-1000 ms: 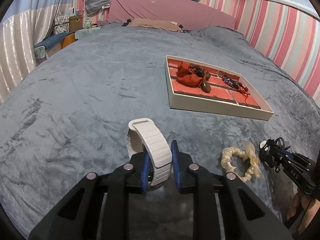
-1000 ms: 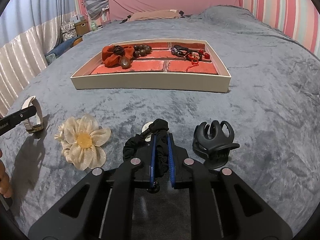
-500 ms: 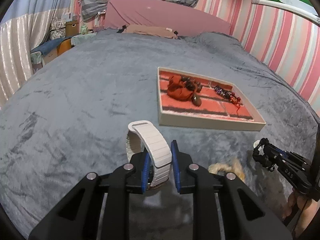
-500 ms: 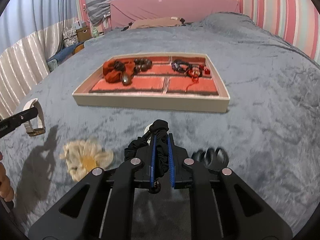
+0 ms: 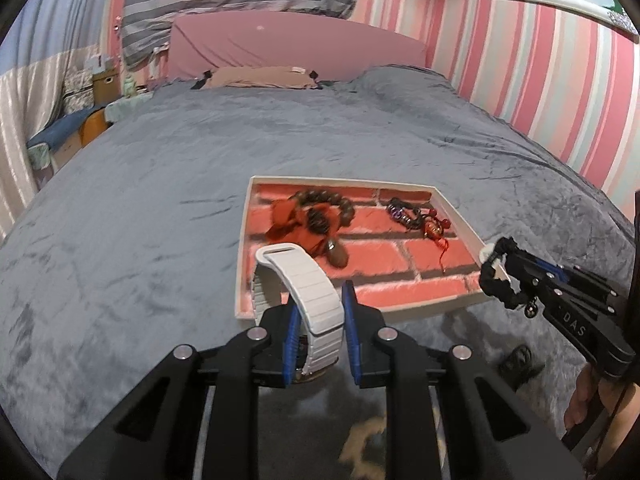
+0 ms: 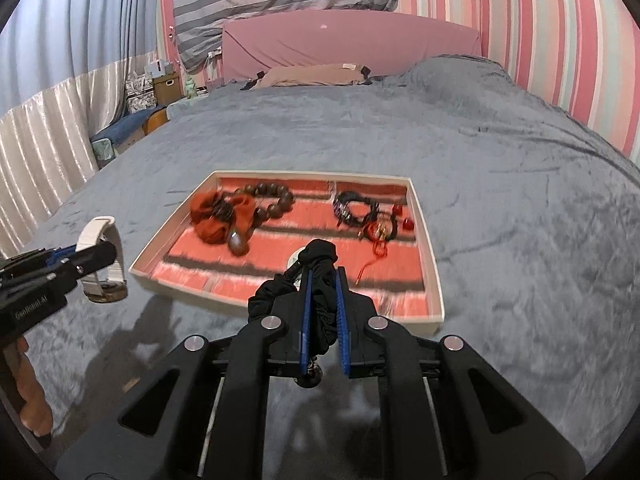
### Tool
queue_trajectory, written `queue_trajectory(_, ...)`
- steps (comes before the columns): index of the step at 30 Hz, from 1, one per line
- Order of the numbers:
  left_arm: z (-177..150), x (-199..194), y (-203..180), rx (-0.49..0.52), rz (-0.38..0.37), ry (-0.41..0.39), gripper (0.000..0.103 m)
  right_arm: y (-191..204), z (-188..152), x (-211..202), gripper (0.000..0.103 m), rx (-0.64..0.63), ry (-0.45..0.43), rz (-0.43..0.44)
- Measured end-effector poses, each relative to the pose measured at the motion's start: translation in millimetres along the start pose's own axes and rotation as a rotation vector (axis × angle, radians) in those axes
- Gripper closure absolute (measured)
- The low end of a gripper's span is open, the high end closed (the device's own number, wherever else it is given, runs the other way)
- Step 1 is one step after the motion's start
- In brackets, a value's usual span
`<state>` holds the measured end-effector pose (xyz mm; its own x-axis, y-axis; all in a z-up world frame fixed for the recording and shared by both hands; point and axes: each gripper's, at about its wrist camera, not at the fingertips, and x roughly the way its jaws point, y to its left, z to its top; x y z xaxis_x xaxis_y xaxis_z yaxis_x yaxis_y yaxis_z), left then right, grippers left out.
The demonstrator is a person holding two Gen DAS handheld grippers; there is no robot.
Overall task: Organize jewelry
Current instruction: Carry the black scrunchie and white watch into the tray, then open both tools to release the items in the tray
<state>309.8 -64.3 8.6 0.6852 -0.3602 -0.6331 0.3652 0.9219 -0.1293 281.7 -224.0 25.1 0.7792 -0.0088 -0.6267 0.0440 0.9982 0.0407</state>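
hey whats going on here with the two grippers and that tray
A person is sorting accessories on a bed. The left gripper is shut on a white watch band, and the right gripper is shut on a black scrunchie. Both hang near the tray, which already holds a bead bracelet and a red scrunchie.

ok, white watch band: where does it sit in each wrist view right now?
Left wrist: white watch band at centre-bottom, clamped between the left gripper fingers, overlapping the tray's near-left corner.
Right wrist: white watch band at far left, mid-height, held by the left gripper, just left of the tray.
Shared landmark: the cream tray with brick-pattern lining.
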Motion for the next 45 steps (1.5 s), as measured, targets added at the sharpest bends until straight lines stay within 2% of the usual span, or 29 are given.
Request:
queue_trajectory(8, 25, 63, -11, 0.029, 0.028, 0.029, 0.082, -30, 23, 51, 0.091, 0.016, 0.034, -0.031)
queue_trajectory(18, 38, 140, -2, 0.028, 0.073, 0.104, 0.082, -49, 48, 123, 0.091, 0.065, 0.144, -0.032)
queue_trajectory(22, 40, 151, 1, 0.024, 0.081, 0.108, 0.082, -44, 50, 143, 0.091, 0.043, 0.224, -0.046)
queue_trajectory(34, 42, 166, 4, 0.019, 0.090, 0.142, 0.082, -47, 47, 170, 0.090, 0.071, 0.326, -0.037)
queue_trajectory(36, 41, 163, 4, 0.018, 0.086, 0.144, 0.082, -46, 47, 169, 0.087, 0.066, 0.323, -0.041)
queue_trajectory(37, 41, 160, 5, 0.019, 0.087, 0.140, 0.081, -45, 47, 166, 0.077, 0.060, 0.315, -0.045)
queue_trajectory(38, 41, 158, 4, 0.020, 0.087, 0.137, 0.081, -45, 46, 163, 0.059, 0.056, 0.304, -0.047)
queue_trajectory(39, 41, 154, 5, 0.020, 0.083, 0.135, 0.080, -44, 46, 159, 0.051, 0.055, 0.289, -0.048)
queue_trajectory(40, 41, 151, 5, 0.019, 0.081, 0.133, 0.076, -43, 46, 153, 0.038, 0.051, 0.267, -0.051)
queue_trajectory(41, 41, 147, 4, 0.016, 0.082, 0.127, 0.071, -43, 46, 148, 0.034, 0.047, 0.248, -0.051)
queue_trajectory(43, 40, 140, 3, 0.010, 0.082, 0.118, 0.066, -42, 45, 136, 0.034, 0.037, 0.215, -0.036)
queue_trajectory(45, 38, 127, 4, -0.003, 0.073, 0.107, 0.065, -43, 42, 122, 0.034, 0.030, 0.174, -0.019)
